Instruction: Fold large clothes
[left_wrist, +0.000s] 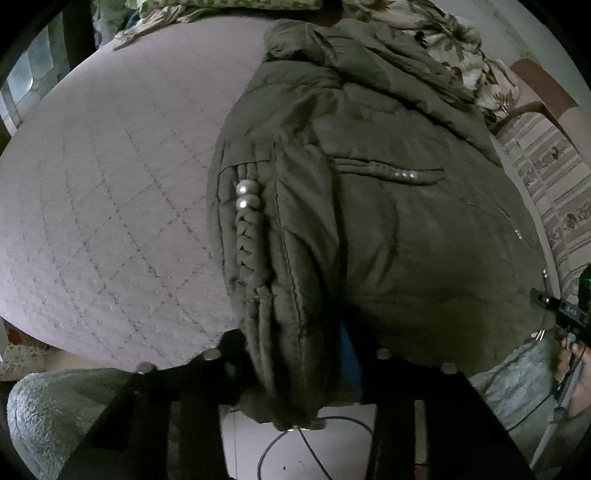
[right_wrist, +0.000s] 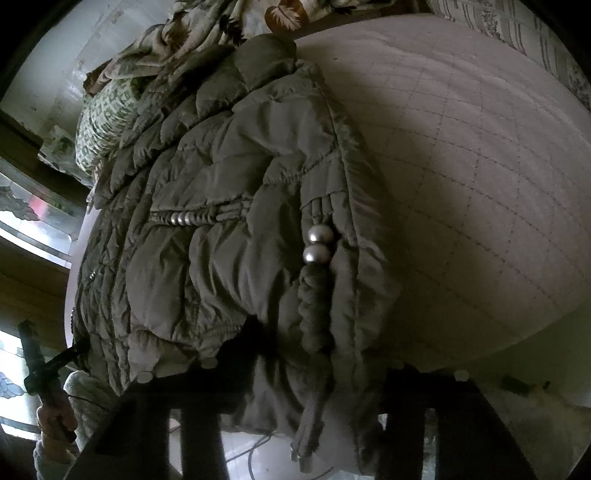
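Note:
An olive-grey padded jacket (left_wrist: 369, 221) (right_wrist: 221, 184) lies on a pale quilted bed cover (left_wrist: 110, 203) (right_wrist: 480, 166), its hem hanging over the near edge. Pearl beads (left_wrist: 245, 195) (right_wrist: 317, 243) and braided cord trim run down its side seam. My left gripper (left_wrist: 295, 369) is shut on a bunched fold of the hem, which fills the gap between the dark fingers. My right gripper (right_wrist: 314, 380) is shut on the hem at the beaded seam, with the cord ends dangling below. Each view shows the other hand (left_wrist: 572, 365) (right_wrist: 55, 417) at the jacket's far corner.
A leaf-print blanket (left_wrist: 443, 37) (right_wrist: 207, 22) and a patterned pillow (right_wrist: 103, 122) lie at the head of the bed. Striped bedding (left_wrist: 546, 173) borders one side. A cable (left_wrist: 295, 443) runs over the white floor below. A window (right_wrist: 29, 221) is beside the bed.

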